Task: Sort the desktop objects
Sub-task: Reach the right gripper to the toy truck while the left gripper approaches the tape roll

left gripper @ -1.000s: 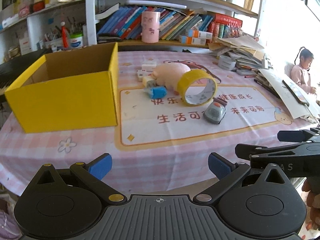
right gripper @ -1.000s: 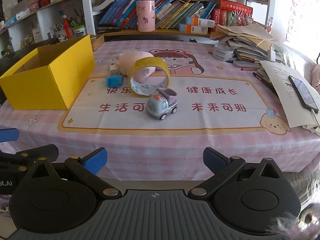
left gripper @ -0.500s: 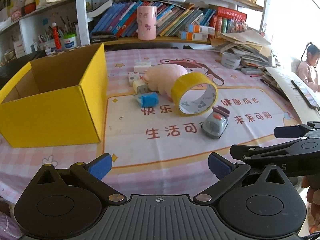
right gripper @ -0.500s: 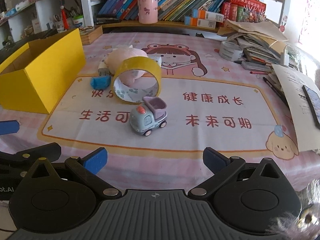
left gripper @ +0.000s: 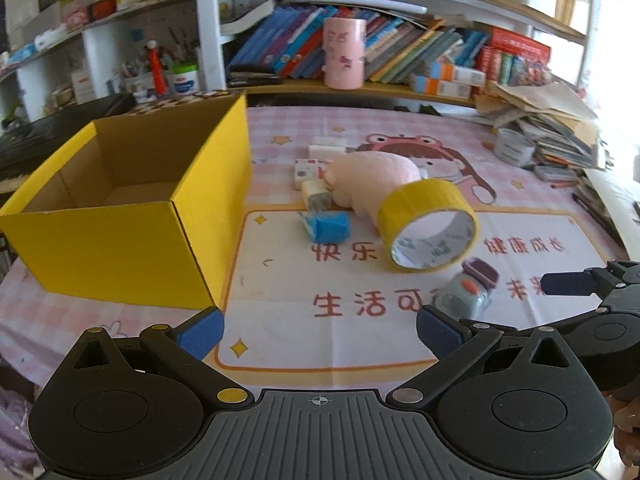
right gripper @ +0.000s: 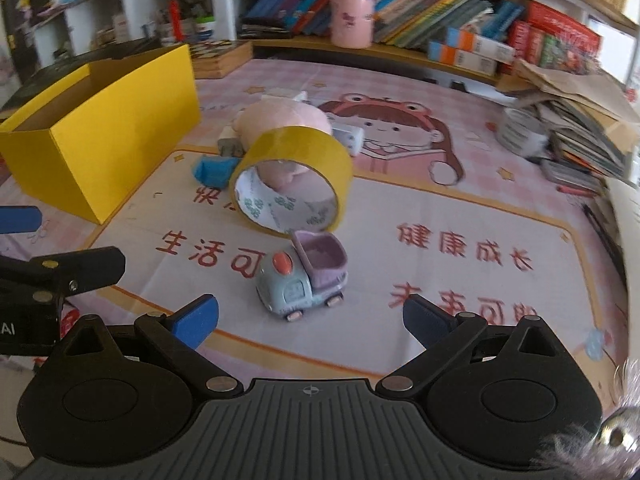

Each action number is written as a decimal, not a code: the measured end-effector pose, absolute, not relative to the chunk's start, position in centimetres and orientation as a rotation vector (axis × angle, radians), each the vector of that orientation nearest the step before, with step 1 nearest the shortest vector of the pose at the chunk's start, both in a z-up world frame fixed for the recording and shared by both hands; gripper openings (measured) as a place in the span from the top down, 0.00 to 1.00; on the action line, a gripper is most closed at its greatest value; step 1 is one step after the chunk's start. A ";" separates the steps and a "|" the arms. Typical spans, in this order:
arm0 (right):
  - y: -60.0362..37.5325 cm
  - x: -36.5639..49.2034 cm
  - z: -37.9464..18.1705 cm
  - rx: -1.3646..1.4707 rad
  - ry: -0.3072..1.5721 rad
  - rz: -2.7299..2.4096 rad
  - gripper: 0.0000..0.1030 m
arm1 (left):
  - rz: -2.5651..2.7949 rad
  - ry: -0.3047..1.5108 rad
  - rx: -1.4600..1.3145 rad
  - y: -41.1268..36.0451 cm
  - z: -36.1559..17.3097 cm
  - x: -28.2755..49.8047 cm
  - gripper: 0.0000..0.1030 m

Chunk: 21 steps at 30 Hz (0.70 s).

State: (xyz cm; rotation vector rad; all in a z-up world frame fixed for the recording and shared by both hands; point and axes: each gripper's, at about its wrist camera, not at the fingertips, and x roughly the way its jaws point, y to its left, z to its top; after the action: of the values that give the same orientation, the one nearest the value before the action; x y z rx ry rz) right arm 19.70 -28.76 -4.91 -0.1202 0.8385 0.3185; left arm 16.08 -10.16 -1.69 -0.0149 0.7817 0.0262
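Desktop objects, clustered mid-bench on the printed mat [right gripper: 460,216]: toy truck [right gripper: 306,282], upright on its wheels, nearest my right gripper [right gripper: 310,320]; yellow tape roll [right gripper: 294,178] on edge just behind it, leaning on a pink plush [left gripper: 374,174]; blue wrapped item [left gripper: 329,227] beside the roll; small white blocks [left gripper: 307,170] by the plush. Yellow box [left gripper: 132,216], open-topped, left of the cluster. I see both my right and left gripper [left gripper: 318,330] with jaws wide, holding nothing.
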 end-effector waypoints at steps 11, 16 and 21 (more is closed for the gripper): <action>-28.6 23.4 -6.8 -0.160 0.877 0.454 0.12 | 0.113 0.811 -0.018 -11.6 -2.1 17.6 0.00; -28.7 24.1 -7.9 -0.184 0.883 0.507 0.40 | 0.116 0.808 -0.008 -12.5 -2.0 18.5 0.00; -30.6 24.5 -7.1 -0.160 0.862 0.499 0.41 | 0.066 0.817 0.000 -13.7 -2.3 20.0 0.00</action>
State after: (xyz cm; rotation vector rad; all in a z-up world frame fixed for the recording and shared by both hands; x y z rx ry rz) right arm 24.47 -30.58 -7.06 -0.1596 0.8620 0.4991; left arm 19.96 -13.65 -2.29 0.0004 0.8172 0.0665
